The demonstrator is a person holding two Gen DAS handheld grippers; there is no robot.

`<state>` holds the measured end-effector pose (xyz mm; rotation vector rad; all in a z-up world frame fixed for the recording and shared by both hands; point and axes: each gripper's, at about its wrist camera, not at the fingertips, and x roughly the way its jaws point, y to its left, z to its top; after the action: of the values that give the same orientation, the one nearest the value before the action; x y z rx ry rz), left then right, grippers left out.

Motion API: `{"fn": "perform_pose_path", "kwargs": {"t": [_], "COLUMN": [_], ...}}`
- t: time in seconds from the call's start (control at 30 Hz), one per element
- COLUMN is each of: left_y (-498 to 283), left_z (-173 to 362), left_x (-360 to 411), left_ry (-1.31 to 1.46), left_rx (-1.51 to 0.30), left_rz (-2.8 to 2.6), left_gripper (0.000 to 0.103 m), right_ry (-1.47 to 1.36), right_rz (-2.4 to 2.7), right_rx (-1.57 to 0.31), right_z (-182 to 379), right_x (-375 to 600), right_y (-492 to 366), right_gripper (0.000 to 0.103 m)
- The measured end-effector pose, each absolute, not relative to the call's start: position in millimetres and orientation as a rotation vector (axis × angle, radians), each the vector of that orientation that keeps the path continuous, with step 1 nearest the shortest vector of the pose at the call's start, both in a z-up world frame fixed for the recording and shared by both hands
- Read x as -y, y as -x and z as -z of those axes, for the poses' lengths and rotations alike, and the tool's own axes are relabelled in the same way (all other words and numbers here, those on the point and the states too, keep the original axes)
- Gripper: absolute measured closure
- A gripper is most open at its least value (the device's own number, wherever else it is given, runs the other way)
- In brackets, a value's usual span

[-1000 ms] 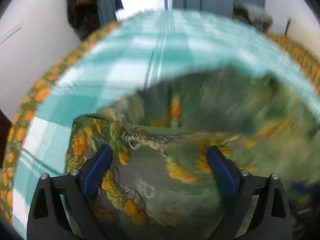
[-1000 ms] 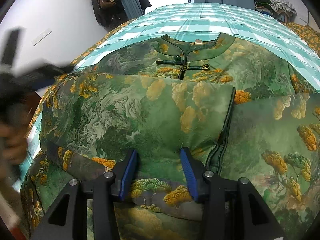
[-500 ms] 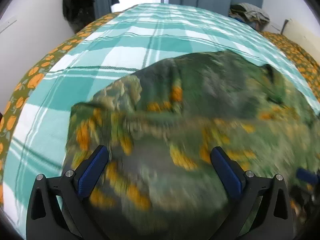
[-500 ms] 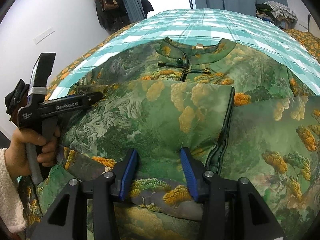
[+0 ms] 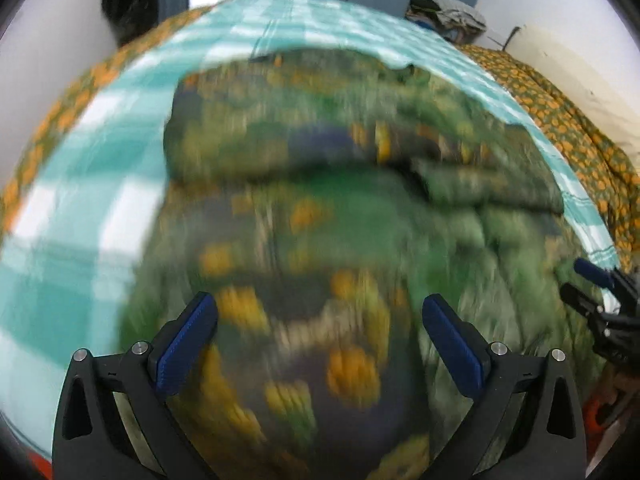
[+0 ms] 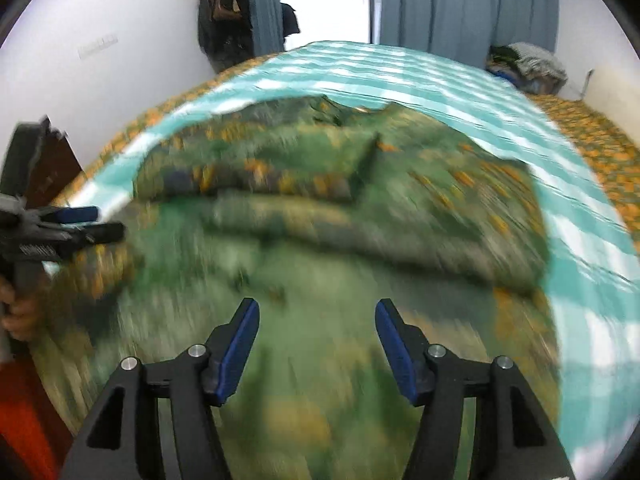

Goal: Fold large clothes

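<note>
Green brocade garment (image 6: 328, 216) lies on the bed (image 6: 460, 92), collar toward the far edge, long axis running away from both hand-held grippers. Right hand-held gripper (image 6: 316, 328): jaws opening, nothing clamped. Left hand-held gripper (image 5: 320, 328): wide apart, empty. Both hang over the garment's near hem; neither clearly nearer.

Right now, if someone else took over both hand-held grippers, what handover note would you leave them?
Left hand-held gripper: open, nothing between its fingers, above the garment.
Right hand-held gripper: jaws opening, nothing gripped.
Green and orange padded garment: lying on the teal checked bedspread, collar end toward the far side, one flap already folded across its upper part.
Done: at least one fold over the body.
Left: the near, lower portion lies unfolded under both grippers; probably fold it up toward the collar. The frames are blurred, so check edges before gripping.
</note>
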<state>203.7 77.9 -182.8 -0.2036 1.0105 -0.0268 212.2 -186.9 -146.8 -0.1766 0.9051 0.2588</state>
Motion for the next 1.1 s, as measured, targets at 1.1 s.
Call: {"fn": "perform_pose_path", "kwargs": {"t": [1.1], "left_y": [-194.7], "left_z": [205.8], "left_x": [-54.6], "left_ry": [0.063], "left_rx": [-0.912], "left_rz": [-0.03], "left_gripper": [0.001], "right_ry": [0.159], "right_rz": [-0.231], "right_rx": [-0.82], "right_z": [209.2], "right_x": [203.9], "right_y": [-193.7], "right_gripper": [0.022]}}
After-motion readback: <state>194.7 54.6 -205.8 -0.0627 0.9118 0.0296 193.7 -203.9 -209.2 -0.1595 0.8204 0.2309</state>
